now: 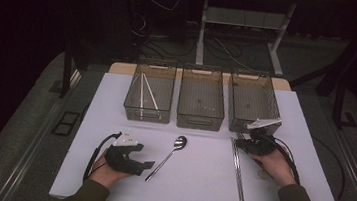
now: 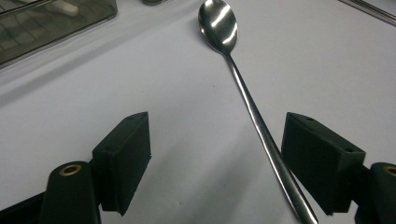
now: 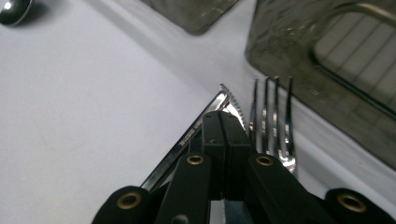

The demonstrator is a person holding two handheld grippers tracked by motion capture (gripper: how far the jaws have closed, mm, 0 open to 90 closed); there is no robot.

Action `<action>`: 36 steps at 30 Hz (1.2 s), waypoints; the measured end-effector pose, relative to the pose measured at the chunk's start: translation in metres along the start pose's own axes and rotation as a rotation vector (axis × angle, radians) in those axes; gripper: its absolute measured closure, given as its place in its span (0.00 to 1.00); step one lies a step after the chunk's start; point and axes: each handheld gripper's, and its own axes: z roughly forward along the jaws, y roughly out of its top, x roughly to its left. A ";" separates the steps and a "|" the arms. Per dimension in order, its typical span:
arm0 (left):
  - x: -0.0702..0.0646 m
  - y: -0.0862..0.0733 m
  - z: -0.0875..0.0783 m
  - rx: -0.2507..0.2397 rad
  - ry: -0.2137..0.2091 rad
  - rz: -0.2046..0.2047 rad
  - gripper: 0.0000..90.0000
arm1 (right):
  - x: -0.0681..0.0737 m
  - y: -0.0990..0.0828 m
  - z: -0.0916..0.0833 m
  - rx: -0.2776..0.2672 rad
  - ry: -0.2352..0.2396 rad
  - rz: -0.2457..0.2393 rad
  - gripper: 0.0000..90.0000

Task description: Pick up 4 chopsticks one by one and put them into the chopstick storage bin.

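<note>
A long steel spoon (image 1: pixel 173 153) lies on the white table (image 1: pixel 197 188), bowl away from me. My left gripper (image 1: pixel 146 157) rests low beside its handle with the jaws wide open. In the left gripper view the spoon (image 2: pixel 247 100) runs between the two pads, close to the right one and touching neither. At the right a knife (image 1: pixel 236 169) and a fork (image 1: pixel 240 177) lie side by side. My right gripper (image 1: pixel 244 137) sits over their far ends, shut; its closed tips (image 3: pixel 224 116) cover the serrated knife (image 3: pixel 187 140), with the fork tines (image 3: pixel 271 112) just beside. Whether it pinches the blade is hidden.
Three clear grey bins stand in a row at the table's far side: left (image 1: pixel 147 113), middle (image 1: pixel 199 119), right (image 1: pixel 244 121). Two pale sticks (image 1: pixel 144 92) lie in the left bin. The right bin's wall (image 3: pixel 299 70) is close ahead of the right gripper.
</note>
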 end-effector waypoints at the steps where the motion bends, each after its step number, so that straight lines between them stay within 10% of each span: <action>1: 0.000 0.000 0.000 0.001 0.000 0.002 0.24 | 0.002 0.000 0.001 0.010 0.003 -0.004 1.00; 36: -0.011 -0.007 0.003 -0.016 -0.099 0.065 0.00 | 0.058 0.022 0.021 0.059 0.104 -0.165 0.98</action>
